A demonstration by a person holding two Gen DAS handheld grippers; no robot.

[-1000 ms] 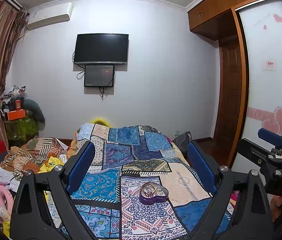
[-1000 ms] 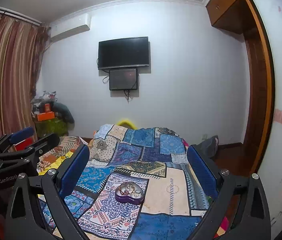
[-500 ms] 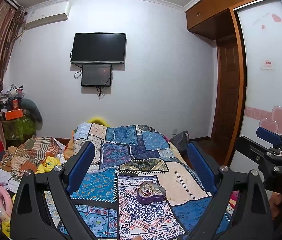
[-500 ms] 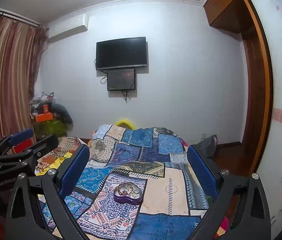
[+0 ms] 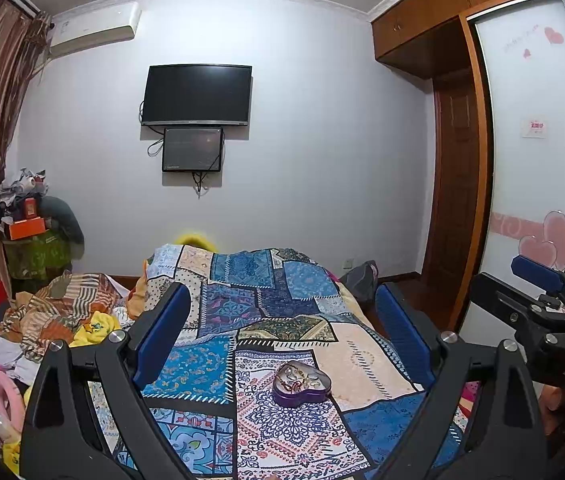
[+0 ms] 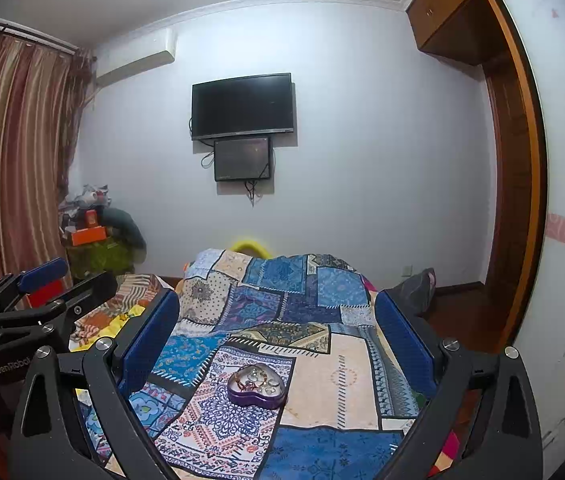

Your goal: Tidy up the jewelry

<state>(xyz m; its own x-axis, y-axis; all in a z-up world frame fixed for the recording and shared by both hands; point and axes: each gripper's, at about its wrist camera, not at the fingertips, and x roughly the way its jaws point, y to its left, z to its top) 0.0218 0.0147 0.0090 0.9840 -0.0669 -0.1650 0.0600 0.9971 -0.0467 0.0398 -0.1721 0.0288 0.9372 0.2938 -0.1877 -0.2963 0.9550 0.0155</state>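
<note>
A purple heart-shaped tin [image 5: 301,385] filled with jewelry lies on the patchwork bedspread [image 5: 242,308]; the right wrist view shows the same tin [image 6: 255,385]. My left gripper [image 5: 282,312] is held above the bed, open, with the tin low between its blue pads and farther ahead. Above the bed my right gripper [image 6: 276,316] is also open and empty. Each gripper shows at the edge of the other's view, the right gripper [image 5: 538,280] at the right and the left gripper [image 6: 42,276] at the left.
A heap of clothes [image 5: 62,316] covers the bed's left side. A cluttered stand [image 5: 34,240] sits by the curtain. A TV [image 5: 196,94] hangs on the far wall. A wooden door [image 5: 458,184] and wardrobe [image 5: 542,140] are at the right.
Both grippers have risen and drawn back slightly, so the tin sits a little lower and smaller in each view. Both stay open.
</note>
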